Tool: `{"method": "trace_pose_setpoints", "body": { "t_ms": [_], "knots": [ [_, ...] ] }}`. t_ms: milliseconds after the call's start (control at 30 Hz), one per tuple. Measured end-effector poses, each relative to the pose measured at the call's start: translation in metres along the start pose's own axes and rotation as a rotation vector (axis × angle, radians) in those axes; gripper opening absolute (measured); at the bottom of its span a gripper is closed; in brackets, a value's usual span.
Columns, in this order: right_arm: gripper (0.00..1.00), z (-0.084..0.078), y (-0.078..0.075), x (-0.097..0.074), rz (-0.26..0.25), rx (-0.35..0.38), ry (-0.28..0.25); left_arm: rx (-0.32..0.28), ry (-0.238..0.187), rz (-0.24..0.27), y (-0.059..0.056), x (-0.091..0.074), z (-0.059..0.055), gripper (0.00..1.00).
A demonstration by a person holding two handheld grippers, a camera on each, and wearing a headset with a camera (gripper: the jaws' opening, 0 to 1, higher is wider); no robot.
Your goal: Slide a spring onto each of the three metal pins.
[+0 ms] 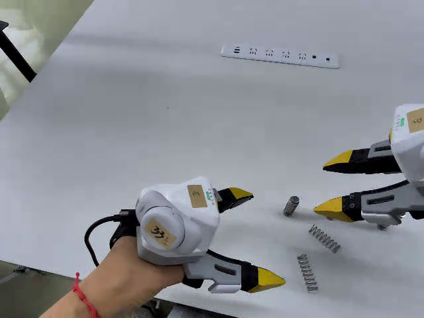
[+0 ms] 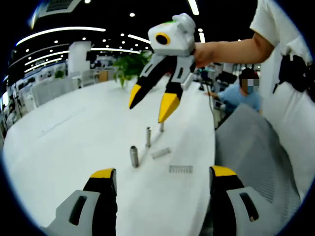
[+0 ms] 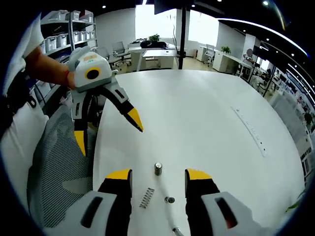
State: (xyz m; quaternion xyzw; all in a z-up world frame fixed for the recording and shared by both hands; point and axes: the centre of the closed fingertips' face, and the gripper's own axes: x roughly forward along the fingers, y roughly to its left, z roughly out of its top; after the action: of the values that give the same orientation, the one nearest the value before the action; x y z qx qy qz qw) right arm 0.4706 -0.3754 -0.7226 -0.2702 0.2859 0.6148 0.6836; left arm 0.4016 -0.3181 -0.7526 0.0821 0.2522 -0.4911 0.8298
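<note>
A short metal pin (image 1: pixel 291 205) stands upright on the white table (image 1: pixel 165 132). Two loose springs (image 1: pixel 324 238) (image 1: pixel 307 272) lie just right of it, near the front edge. My left gripper (image 1: pixel 258 237) is open, left of the pin, nothing between its fingers. My right gripper (image 1: pixel 326 185) is open too, its tips just right of the pin. The left gripper view has three pins in a row (image 2: pixel 134 156) (image 2: pixel 148 136) (image 2: pixel 161 127), with springs (image 2: pixel 161 153) (image 2: pixel 180 169) lying beside them. In the right gripper view a pin (image 3: pixel 158 168) stands between my jaws and a spring (image 3: pixel 146 197) lies nearer.
A white power strip (image 1: pixel 279 55) lies at the far side of the table. The table's front edge runs just below the springs. A grey mesh chair (image 2: pixel 256 157) stands off the table's edge, and a seated person (image 2: pixel 244 96) is behind it.
</note>
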Motion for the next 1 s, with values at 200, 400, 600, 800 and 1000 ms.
{"method": "trace_pose_setpoints", "body": {
  "t_ms": [200,400,600,800,1000],
  "knots": [
    [0.52,-0.012,0.009,-0.029,-0.03,0.06,-0.076,0.036,0.037,-0.009,-0.008,0.002,0.002,0.77],
    [0.56,-0.036,0.014,-0.058,-0.067,0.119,-0.135,0.082,0.085,-0.018,-0.017,0.004,0.002,0.75],
    [0.64,-0.06,0.017,-0.088,-0.099,0.178,-0.206,0.155,0.144,-0.041,-0.023,0.008,0.001,0.71],
    [0.73,-0.089,0.021,-0.112,-0.129,0.233,-0.253,0.261,0.233,-0.093,-0.029,0.018,-0.007,0.63],
    [0.75,-0.123,0.023,-0.128,-0.171,0.297,-0.271,0.422,0.333,-0.19,-0.038,0.036,-0.018,0.56]
  ]
}}
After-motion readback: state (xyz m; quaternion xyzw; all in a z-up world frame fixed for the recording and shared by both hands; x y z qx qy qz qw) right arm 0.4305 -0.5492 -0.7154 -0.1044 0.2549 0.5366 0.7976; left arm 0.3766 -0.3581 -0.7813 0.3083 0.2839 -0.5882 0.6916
